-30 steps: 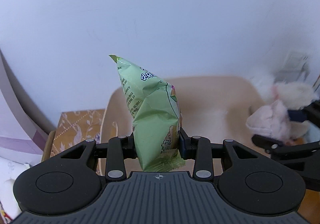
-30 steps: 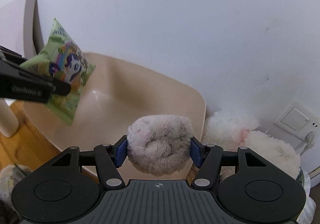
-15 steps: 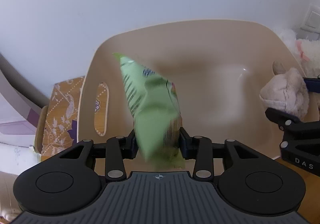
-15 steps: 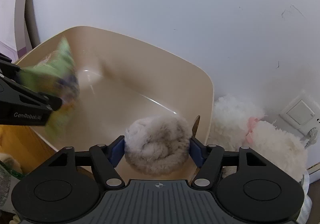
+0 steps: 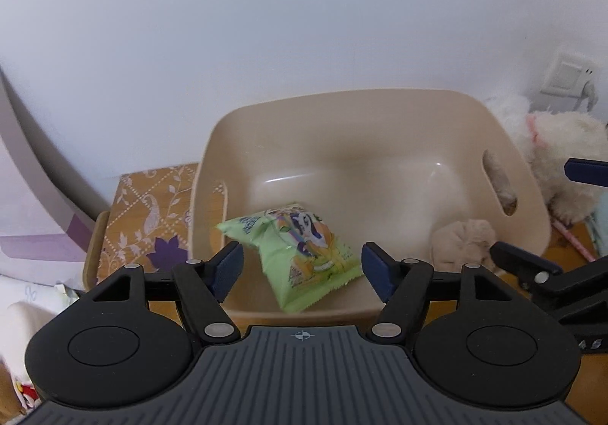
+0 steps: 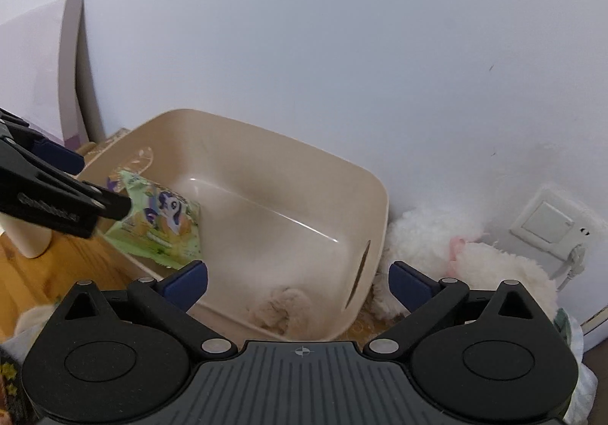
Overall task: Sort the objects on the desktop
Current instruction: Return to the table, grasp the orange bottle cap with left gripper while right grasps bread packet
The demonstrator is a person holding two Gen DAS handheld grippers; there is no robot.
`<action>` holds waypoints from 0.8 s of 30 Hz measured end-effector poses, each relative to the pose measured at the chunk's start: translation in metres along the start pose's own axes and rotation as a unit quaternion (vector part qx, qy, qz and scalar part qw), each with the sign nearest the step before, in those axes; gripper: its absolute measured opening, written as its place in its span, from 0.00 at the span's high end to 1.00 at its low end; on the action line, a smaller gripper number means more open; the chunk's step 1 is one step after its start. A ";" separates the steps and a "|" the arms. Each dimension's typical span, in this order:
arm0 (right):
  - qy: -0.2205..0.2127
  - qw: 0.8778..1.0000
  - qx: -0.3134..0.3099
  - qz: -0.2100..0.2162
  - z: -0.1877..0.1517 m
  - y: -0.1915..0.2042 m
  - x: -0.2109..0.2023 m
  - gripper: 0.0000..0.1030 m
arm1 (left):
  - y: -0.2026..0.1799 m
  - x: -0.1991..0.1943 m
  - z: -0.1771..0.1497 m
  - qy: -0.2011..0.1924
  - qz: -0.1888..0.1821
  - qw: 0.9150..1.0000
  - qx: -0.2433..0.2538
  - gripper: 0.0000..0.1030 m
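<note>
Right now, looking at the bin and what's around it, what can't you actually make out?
- Fluffy beige toy: blurred in both wrist views; resting or falling, unclear.
- Snack packet: print too small to read.
- White plush: partly hidden behind the beige bin and right gripper.
- Patterned box: partly hidden behind the bin.

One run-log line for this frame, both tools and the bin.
left tool: opening, empty | right tool: opening, empty | snack bag, plush ball: in beige bin

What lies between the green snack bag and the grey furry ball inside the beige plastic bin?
Only bare bin floor separates the green snack bag from the grey furry ball; both wrist views show this.
</note>
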State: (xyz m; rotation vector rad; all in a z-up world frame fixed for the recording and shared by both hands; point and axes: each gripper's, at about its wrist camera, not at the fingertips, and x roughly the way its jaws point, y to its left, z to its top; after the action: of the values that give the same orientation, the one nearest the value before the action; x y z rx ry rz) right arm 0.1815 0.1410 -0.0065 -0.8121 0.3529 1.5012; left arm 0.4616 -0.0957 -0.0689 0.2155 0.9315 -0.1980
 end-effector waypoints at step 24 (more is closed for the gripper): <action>0.076 0.997 0.028 0.017 -0.143 -0.015 -0.074 0.00 | 0.045 -0.101 -0.131 0.029 -0.029 0.999 0.020 0.32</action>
State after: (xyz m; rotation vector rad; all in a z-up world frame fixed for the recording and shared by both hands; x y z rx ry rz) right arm 0.2282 -0.0065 -0.0535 -0.8819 0.5207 1.4583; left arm 0.3141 -0.0095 -0.0583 0.2317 0.9935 -0.2657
